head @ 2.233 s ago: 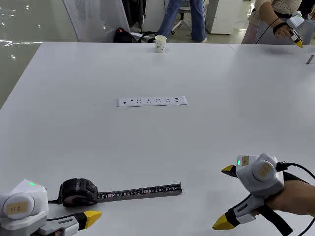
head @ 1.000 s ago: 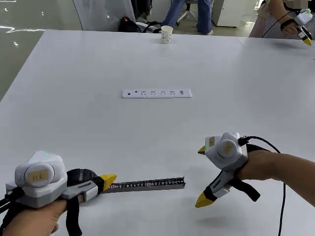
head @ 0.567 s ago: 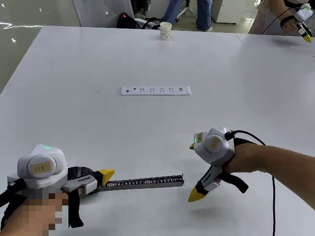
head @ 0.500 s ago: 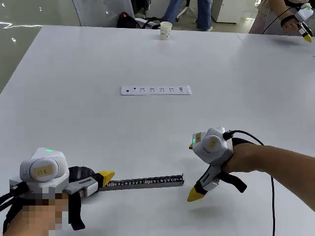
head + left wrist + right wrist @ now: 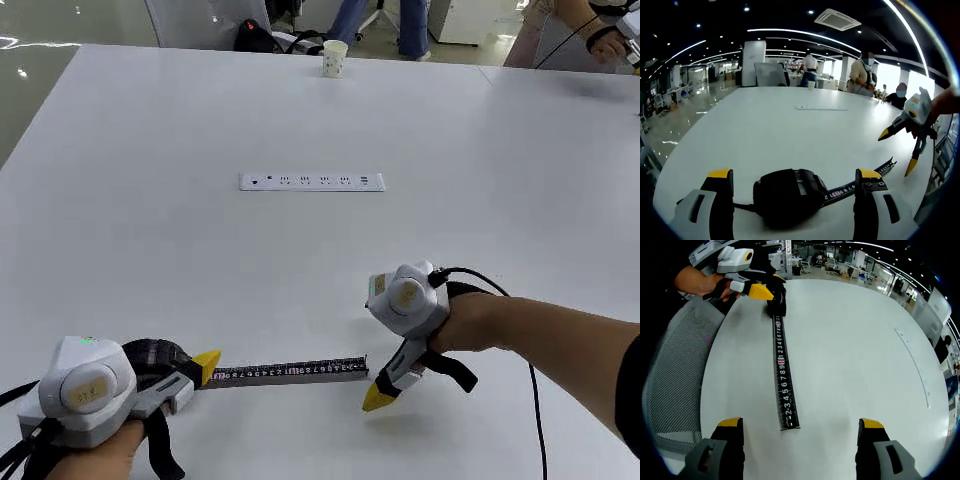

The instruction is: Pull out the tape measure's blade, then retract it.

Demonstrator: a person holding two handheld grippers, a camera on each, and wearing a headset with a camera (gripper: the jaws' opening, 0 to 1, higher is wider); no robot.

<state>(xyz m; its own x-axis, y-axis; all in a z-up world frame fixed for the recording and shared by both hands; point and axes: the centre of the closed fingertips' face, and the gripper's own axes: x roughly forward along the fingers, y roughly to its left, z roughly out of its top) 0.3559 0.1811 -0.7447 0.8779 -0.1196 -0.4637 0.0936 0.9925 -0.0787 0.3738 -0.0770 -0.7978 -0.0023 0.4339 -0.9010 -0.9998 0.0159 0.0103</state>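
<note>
Near the table's (image 5: 300,100) near edge, the tape measure (image 5: 160,360) lies with its blade (image 5: 290,372) already pulled out; your left tongs (image 5: 794,174) are spread around its body and your right tongs (image 5: 800,422) are spread at the blade's tip, so only retracting is left.

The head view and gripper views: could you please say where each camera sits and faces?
Head view: on the person's head, looking down at the white table, black tape measure case, black numbered blade, left gripper, right gripper; right forearm shows.
Left gripper view: behind open jaws flanking the case, facing along the blade to the right gripper.
Right gripper view: behind open jaws near the blade's end, facing the case and left hand.
Shared: both gripper views see the blade, from opposite ends.
</note>
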